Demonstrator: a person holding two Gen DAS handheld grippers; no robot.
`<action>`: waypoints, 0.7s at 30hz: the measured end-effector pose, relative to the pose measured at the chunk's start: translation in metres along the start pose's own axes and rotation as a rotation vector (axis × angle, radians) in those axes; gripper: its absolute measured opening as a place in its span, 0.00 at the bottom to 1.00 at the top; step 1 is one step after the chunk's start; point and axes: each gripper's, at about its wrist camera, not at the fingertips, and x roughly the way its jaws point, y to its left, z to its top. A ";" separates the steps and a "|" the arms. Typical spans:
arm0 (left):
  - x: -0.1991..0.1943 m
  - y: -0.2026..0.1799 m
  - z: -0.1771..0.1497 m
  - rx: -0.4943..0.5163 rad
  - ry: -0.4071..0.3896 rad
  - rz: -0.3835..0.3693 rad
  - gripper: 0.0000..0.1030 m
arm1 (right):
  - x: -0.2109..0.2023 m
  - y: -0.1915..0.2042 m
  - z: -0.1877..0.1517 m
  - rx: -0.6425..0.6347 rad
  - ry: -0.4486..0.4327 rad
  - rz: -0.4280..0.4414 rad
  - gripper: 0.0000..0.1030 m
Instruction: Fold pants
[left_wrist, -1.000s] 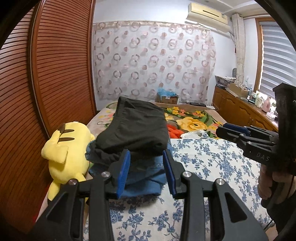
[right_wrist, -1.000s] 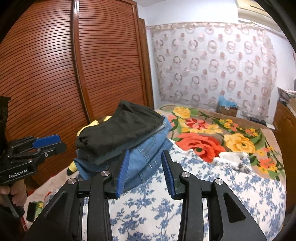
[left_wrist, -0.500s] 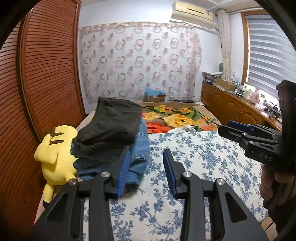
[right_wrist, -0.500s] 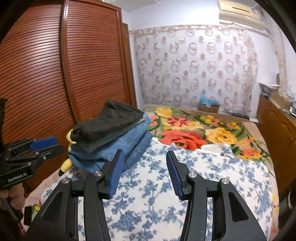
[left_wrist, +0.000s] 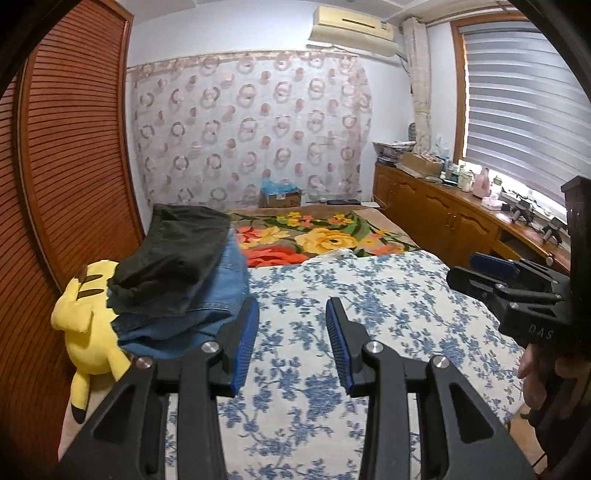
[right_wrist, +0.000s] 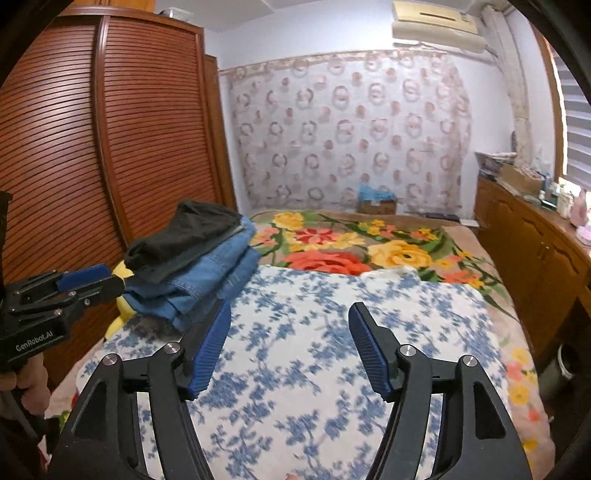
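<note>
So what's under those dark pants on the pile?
Folded blue jeans lie under the dark pants, at least two layers by their edges. The pile sits on the blue-flowered sheet, beside a yellow plush toy. The pile's middle is covered, so an exact count is impossible.

I am showing two black plastic grippers: my left gripper (left_wrist: 291, 345) and my right gripper (right_wrist: 290, 345) are each wearing ribbed blue pads and silver screw heads, with white "GenRobot.AI" and "DAS" lettering showing on their sides.
</note>
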 end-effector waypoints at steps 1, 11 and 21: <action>0.001 -0.004 0.000 0.004 0.002 -0.006 0.36 | -0.003 -0.003 -0.003 0.009 0.001 -0.009 0.68; 0.009 -0.041 0.002 0.020 0.003 -0.053 0.36 | -0.031 -0.030 -0.020 0.055 -0.024 -0.115 0.68; -0.007 -0.046 0.006 0.009 -0.040 -0.058 0.36 | -0.064 -0.036 -0.015 0.069 -0.106 -0.152 0.68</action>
